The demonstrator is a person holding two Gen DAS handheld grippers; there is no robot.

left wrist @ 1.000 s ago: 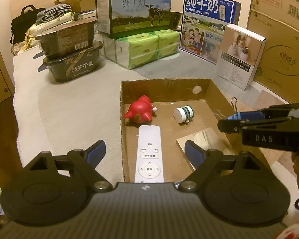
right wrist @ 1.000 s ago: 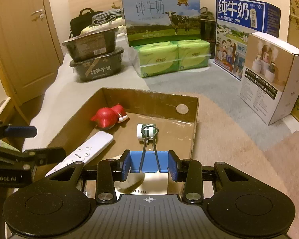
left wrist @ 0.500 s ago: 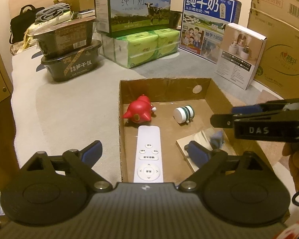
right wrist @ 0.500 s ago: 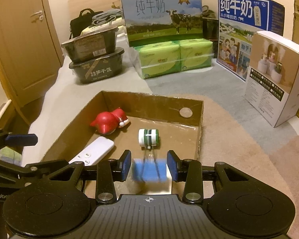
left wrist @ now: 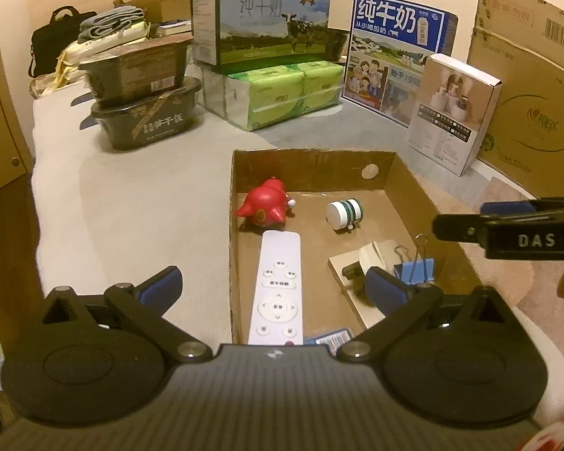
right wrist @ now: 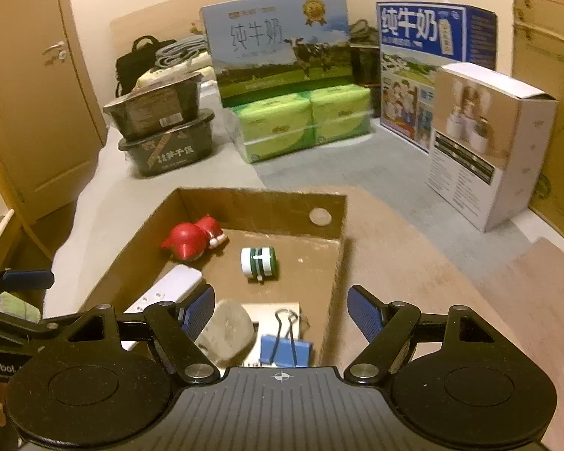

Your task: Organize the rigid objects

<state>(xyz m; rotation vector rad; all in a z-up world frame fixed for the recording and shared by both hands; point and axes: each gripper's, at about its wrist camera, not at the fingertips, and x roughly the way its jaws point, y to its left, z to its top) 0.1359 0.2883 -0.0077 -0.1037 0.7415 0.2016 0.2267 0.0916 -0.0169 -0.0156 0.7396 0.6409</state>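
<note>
An open cardboard box holds a red pig toy, a white-and-green roll, a white remote, a pale stone-like lump on a flat gold card, and a blue binder clip. My right gripper is open and empty just above the clip; it also shows in the left wrist view. My left gripper is open and empty over the box's near left wall.
Behind the box stand two stacked black food tubs, green tissue packs under a milk carton, a blue milk carton, a white product box and big cardboard cartons. A door is at the left.
My right gripper opened and let go of the blue binder clip, which dropped into the box's near right corner. The left gripper barely moved.
</note>
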